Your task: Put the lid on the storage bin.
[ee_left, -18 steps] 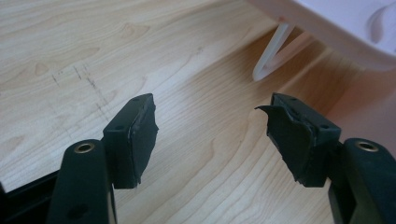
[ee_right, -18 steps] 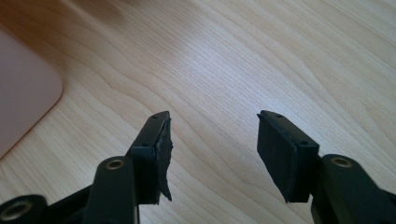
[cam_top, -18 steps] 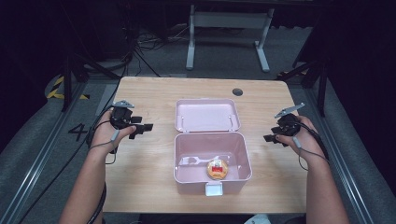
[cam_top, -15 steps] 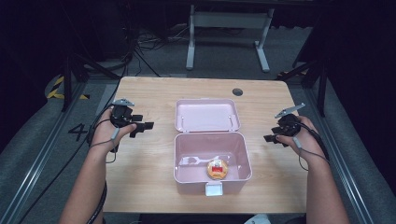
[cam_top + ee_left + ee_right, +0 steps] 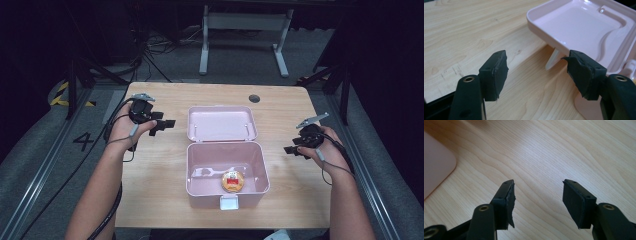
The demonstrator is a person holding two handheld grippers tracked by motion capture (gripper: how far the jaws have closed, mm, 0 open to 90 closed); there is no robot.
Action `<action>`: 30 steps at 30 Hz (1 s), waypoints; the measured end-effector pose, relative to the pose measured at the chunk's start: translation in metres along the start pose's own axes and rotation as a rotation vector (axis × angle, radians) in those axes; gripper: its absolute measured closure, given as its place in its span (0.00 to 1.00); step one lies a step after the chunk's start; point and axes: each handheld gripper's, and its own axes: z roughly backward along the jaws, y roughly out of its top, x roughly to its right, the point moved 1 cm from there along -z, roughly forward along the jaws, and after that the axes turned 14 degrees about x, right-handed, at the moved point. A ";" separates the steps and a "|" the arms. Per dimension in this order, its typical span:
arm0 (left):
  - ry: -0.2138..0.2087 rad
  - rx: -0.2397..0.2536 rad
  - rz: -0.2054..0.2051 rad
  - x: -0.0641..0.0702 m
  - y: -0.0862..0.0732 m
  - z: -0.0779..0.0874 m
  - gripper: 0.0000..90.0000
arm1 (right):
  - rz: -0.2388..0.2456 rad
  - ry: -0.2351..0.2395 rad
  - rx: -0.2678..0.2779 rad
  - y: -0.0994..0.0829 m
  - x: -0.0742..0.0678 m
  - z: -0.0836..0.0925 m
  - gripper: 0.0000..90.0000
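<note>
Nothing has moved: both grippers' jaws stay apart and empty, the pink lunch box [image 5: 226, 167] lying open between them.

The left gripper [image 5: 536, 72] was held wide open over the table [image 5: 474, 32], the pink lid [image 5: 584, 27] just ahead.

The high view looks down and forward from above the person's side of the table [image 5: 165, 165], far enough back to take in the whole tabletop, the floor beyond and both forearms; the left gripper view sits low and close behind its own two black jaws, facing across the wood toward the open lid [image 5: 584, 27] of the pink box [image 5: 227, 165]; the right gripper view, equally low and close, faces bare wood with a pink corner [image 5: 436, 162] of that box at its left edge; all three share the tabletop and the box.
</note>
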 end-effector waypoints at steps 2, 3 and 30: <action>-0.013 0.013 0.000 0.001 0.005 -0.004 0.37 | 0.002 0.000 -0.009 -0.002 0.000 -0.001 0.48; -0.018 0.018 0.005 0.001 0.007 -0.007 0.37 | 0.002 -0.001 -0.010 -0.002 0.000 -0.001 0.48; -0.040 0.004 0.078 -0.002 0.017 -0.079 0.35 | 0.022 0.000 -0.018 0.000 -0.004 -0.004 0.46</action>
